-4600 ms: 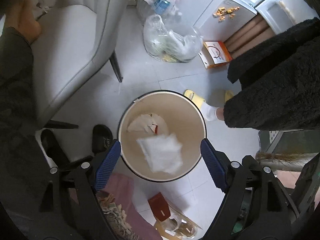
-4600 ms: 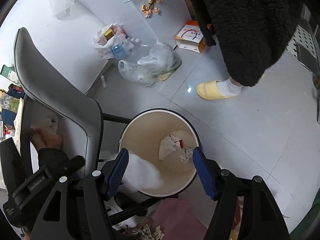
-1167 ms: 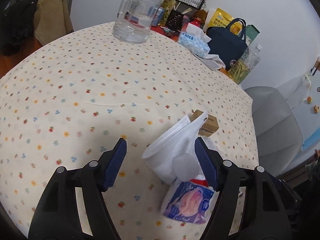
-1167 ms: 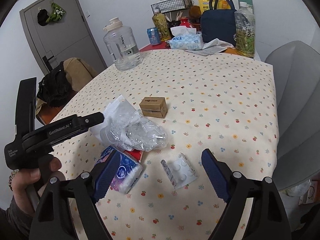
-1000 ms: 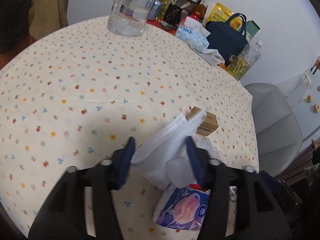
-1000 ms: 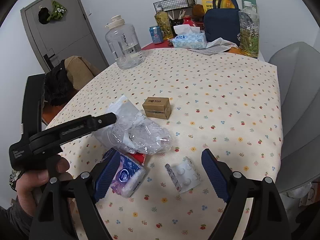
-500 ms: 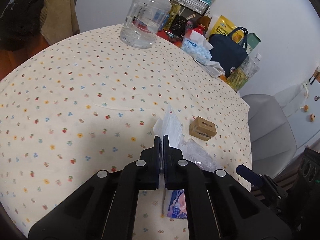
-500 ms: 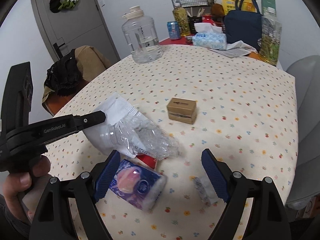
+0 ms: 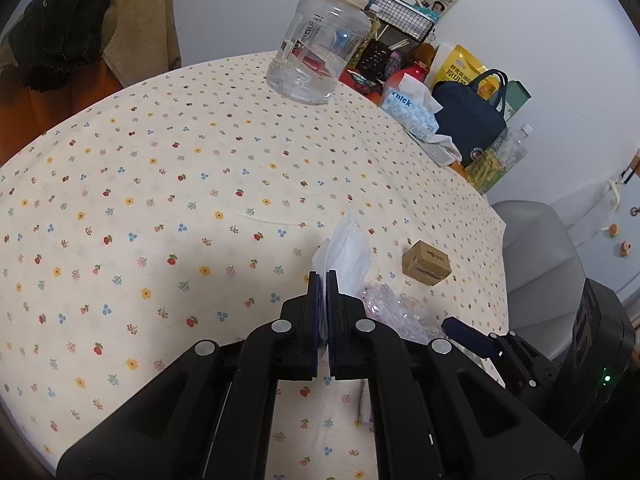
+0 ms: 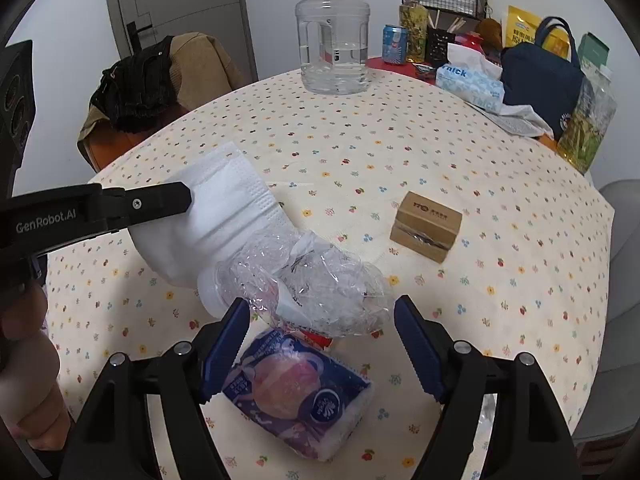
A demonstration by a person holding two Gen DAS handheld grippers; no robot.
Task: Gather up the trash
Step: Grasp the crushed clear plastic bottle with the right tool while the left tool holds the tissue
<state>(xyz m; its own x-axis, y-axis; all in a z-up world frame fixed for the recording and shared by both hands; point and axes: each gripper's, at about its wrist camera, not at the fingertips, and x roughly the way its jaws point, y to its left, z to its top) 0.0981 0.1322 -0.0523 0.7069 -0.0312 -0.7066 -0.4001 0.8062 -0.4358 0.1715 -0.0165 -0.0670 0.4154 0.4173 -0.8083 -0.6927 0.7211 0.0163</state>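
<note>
While right gripper [image 10: 322, 344] gapes, left gripper [image 9: 323, 280] pinches mask [image 10: 224, 216].

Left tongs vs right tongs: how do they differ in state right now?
Closure: the left tongs are shut on the white face mask; the right tongs are wide open and hold nothing.
Contact: the left tongs pinch the mask's edge; the right tongs hover over the crushed plastic bottle and the blue tissue pack, and contact cannot be told.
Shared: both have black frames with blue pads, over the floral tablecloth.
</note>
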